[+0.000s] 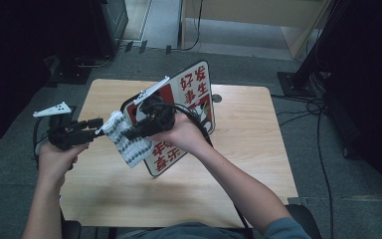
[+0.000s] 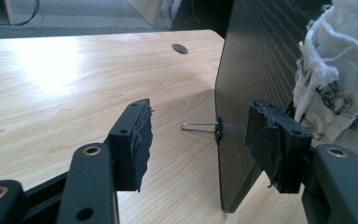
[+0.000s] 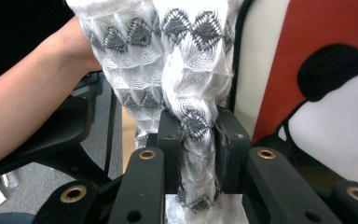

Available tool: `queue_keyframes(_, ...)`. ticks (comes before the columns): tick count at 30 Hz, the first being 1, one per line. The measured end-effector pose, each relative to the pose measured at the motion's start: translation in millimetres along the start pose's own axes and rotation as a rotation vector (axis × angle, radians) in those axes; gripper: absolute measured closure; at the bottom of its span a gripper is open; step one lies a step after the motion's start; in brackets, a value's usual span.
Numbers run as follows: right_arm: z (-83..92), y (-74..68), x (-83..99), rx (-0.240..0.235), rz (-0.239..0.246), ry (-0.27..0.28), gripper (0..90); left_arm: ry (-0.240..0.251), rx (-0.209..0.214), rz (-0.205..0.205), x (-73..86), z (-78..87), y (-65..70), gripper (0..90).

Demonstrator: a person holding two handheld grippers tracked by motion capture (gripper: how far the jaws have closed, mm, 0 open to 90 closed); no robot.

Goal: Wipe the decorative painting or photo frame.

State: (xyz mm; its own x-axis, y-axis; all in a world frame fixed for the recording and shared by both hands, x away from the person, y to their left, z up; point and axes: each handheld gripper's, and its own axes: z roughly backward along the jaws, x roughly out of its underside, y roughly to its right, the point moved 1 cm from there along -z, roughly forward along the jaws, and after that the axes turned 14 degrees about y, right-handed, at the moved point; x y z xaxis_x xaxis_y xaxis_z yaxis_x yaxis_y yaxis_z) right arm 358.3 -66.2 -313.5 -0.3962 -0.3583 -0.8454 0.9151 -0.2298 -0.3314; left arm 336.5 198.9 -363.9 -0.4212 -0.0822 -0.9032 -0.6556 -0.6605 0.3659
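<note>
1. Cloth, white with rows of grey zigzag pattern, hangs above the tabletop in front of the lower left part of an upright board.
2. In the right gripper view the cloth is bunched into a thick fold that runs up between the two black jaws, and both pads press on it.
3. Right hand-held gripper is clamped narrowly on that fold; the person's right hand reaches across from the right and holds it in front of the board.
4. Left hand-held gripper sits just left of the cloth, at its top corner, with its jaws spread wide and nothing between the pads.
5. In the left gripper view the frayed white edge of the cloth hangs to the right, beyond the right jaw.
6. The board shows its dark back and thin edge there, standing on the tabletop, with a small wire clip at its edge.
7. From above, the board's face is red and white with red characters.
</note>
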Motion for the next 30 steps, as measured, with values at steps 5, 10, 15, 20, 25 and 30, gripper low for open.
queue_keyframes(5,-0.5,1.3,4.5,-0.001,0.001,-0.007,75.6,0.001,0.002,0.005,-0.1,0.4,0.3,41.8)
queue_keyframes(10,-1.5,2.3,9.3,-0.002,-0.006,-0.015,75.6,-0.003,0.007,0.004,-0.2,0.3,0.4,42.5)
queue_keyframes(15,-2.3,3.1,13.7,-0.001,-0.008,-0.023,75.6,-0.001,0.008,0.009,-0.4,1.0,0.6,43.0)
queue_keyframes(20,-3.6,4.0,19.4,0.0,-0.013,-0.031,75.6,0.001,0.0,-0.002,-1.9,3.1,1.4,48.1)
queue_keyframes(25,-4.1,6.2,24.8,-0.001,-0.02,-0.039,75.6,0.018,0.007,0.013,-4.6,6.4,2.1,51.3)
queue_keyframes(30,-5.4,7.4,30.2,-0.001,-0.025,-0.048,75.6,0.018,0.014,0.008,-7.3,6.0,6.6,52.7)
